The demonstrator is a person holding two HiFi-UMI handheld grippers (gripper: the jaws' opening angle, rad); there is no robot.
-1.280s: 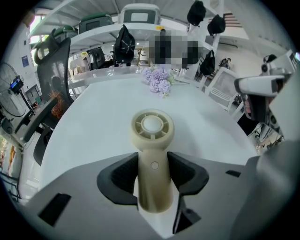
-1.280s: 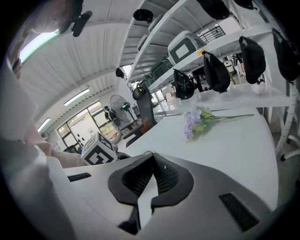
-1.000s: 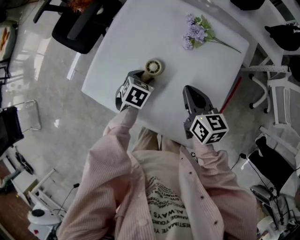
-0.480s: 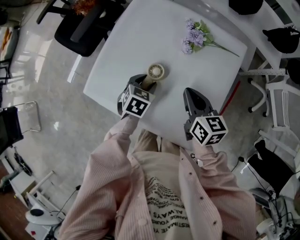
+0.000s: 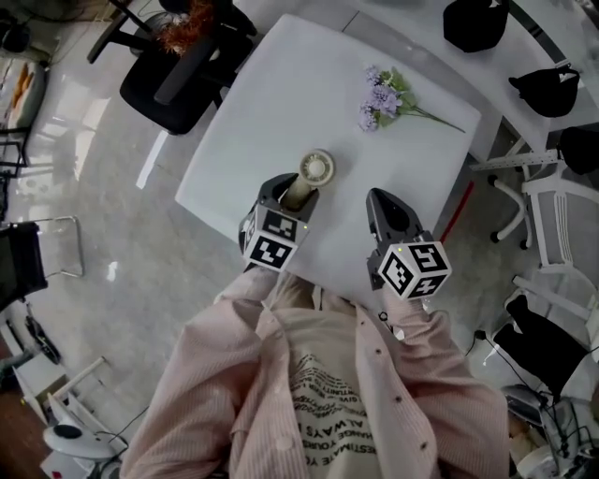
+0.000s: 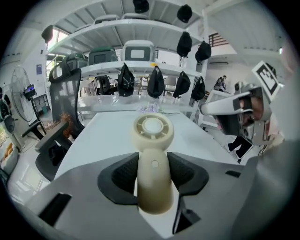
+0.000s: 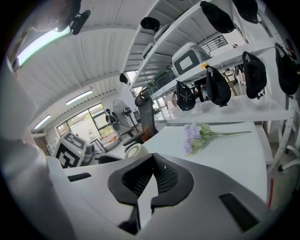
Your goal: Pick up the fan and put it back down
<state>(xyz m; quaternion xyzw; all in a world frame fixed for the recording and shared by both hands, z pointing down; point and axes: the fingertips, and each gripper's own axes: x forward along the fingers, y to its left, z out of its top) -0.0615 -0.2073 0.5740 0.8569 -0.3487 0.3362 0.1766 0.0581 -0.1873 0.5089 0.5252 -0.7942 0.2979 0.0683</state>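
Observation:
The cream hand-held fan (image 5: 316, 168) hangs above the white table (image 5: 271, 84), its round head pointing away from me. My left gripper (image 5: 298, 189) is shut on the fan's handle (image 6: 153, 180), both dark pads pressing its sides, with the round head (image 6: 153, 130) sticking out beyond the jaws. To its right, my right gripper (image 5: 383, 200) hovers over the table's near edge, shut with nothing in it (image 7: 151, 177). The right gripper view also catches the fan (image 7: 134, 151) at its left.
A purple flower sprig (image 5: 386, 92) lies near the table's far right corner. A black office chair (image 5: 173, 61) stands at the far left corner. Black bags (image 5: 477, 21) sit on the white desk beyond, and a white chair (image 5: 562, 210) stands to the right.
My left gripper has risen with the fan, lifting it away from the table top. My right gripper has risen a little too.

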